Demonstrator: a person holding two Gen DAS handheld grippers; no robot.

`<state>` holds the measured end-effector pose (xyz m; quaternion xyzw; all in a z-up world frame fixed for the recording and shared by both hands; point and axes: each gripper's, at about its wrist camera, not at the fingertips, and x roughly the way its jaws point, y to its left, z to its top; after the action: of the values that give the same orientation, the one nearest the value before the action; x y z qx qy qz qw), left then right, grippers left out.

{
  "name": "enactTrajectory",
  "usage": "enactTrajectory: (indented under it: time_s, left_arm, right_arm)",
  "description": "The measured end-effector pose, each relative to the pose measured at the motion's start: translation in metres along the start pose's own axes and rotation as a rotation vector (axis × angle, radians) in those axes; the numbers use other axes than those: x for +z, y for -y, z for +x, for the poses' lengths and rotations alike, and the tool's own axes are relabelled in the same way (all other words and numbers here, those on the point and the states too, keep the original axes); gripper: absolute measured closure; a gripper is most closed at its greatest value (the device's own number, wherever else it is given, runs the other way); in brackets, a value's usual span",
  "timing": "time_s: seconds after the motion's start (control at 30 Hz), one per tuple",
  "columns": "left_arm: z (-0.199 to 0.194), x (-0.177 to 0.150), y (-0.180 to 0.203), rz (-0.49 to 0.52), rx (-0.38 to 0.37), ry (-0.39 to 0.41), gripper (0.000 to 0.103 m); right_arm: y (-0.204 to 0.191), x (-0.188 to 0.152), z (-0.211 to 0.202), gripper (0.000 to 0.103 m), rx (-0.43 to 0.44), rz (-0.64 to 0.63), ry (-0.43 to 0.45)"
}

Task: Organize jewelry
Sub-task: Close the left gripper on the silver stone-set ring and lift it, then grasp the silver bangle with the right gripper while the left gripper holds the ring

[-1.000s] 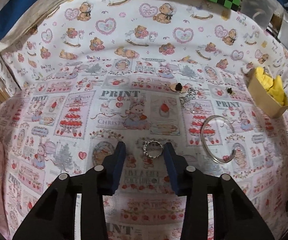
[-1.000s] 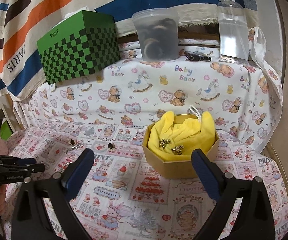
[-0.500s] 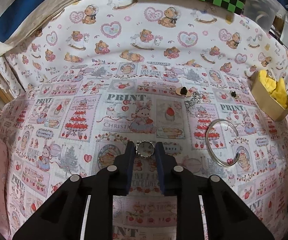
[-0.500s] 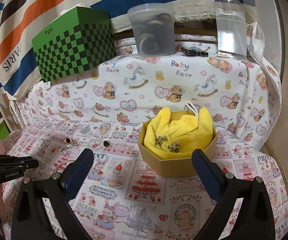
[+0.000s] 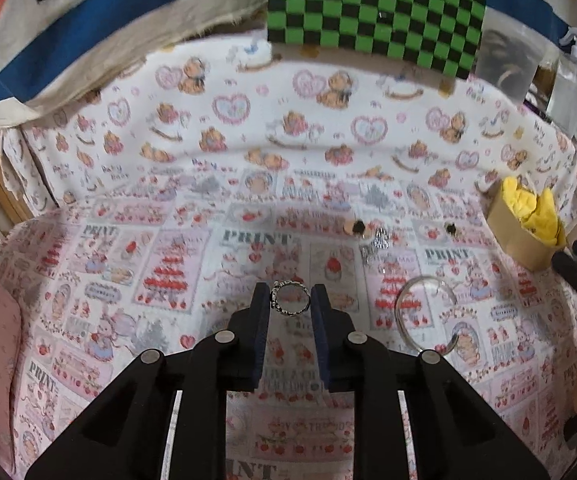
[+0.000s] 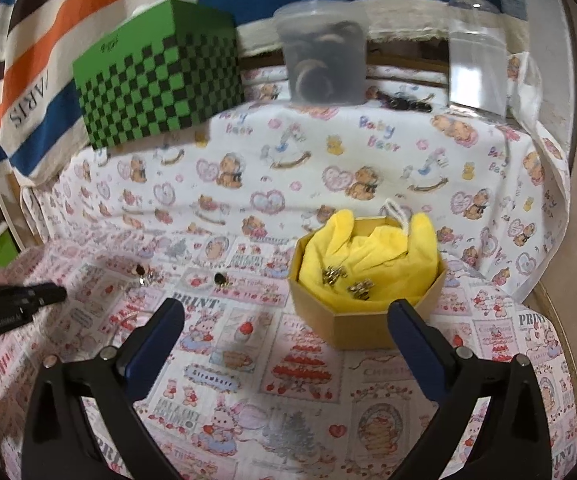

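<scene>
My left gripper (image 5: 291, 300) is shut on a silver beaded ring (image 5: 291, 299) and holds it above the printed cloth. A silver bangle (image 5: 424, 316) lies to its right. Two dark earrings (image 5: 357, 227) (image 5: 450, 229) and a sparkly chain piece (image 5: 380, 238) lie farther back. The cardboard box lined with yellow cloth (image 5: 522, 236) sits at the far right. In the right wrist view my right gripper (image 6: 286, 318) is open and empty, just in front of the box (image 6: 368, 320), which holds two small metal pieces (image 6: 346, 280).
A green checkered box (image 6: 156, 88), a clear tub (image 6: 322, 60) and a pump bottle (image 6: 474, 40) stand on the raised back ledge. A striped cloth hangs behind. The left gripper shows at the left edge of the right wrist view (image 6: 8, 304).
My left gripper closed on the ring and lifted it off the cloth. The right gripper stayed open and shifted slightly towards the box.
</scene>
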<state>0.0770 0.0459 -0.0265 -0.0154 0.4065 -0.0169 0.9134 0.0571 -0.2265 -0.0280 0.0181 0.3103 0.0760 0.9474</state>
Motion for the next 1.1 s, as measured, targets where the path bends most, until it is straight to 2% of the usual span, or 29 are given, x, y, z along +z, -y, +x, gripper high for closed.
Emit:
enactTrajectory:
  time_s: [0.13, 0.3, 0.43, 0.73, 0.83, 0.9, 0.97, 1.1]
  left_arm:
    - [-0.011, 0.003, -0.004, -0.022, -0.026, 0.048, 0.083]
    - [-0.026, 0.005, -0.012, -0.056, -0.003, 0.124, 0.083]
    - [-0.032, 0.007, -0.019, -0.057, 0.015, 0.137, 0.083]
    - [-0.032, 0.010, -0.031, -0.110, 0.013, 0.132, 0.083]
    - [-0.033, 0.009, -0.032, -0.113, 0.009, 0.129, 0.083]
    - [-0.034, 0.009, -0.030, -0.111, 0.007, 0.132, 0.083]
    - [-0.035, 0.009, -0.029, -0.107, 0.010, 0.135, 0.083]
    - [-0.033, 0.010, -0.029, -0.108, 0.014, 0.131, 0.083]
  right_arm:
    - [-0.025, 0.006, 0.007, 0.002, 0.057, -0.095, -0.076]
    - [-0.073, 0.004, 0.022, 0.002, 0.102, -0.282, -0.175]
    - [-0.109, -0.006, 0.039, 0.002, 0.125, -0.400, -0.242]
    - [-0.132, -0.008, 0.078, 0.002, 0.172, -0.376, -0.317]
    - [-0.132, -0.007, 0.087, 0.010, 0.191, -0.336, -0.333]
    - [-0.129, -0.004, 0.090, 0.021, 0.209, -0.299, -0.339]
    - [-0.126, -0.002, 0.089, 0.042, 0.196, -0.290, -0.333]
    - [-0.116, -0.001, 0.087, 0.042, 0.186, -0.261, -0.332]
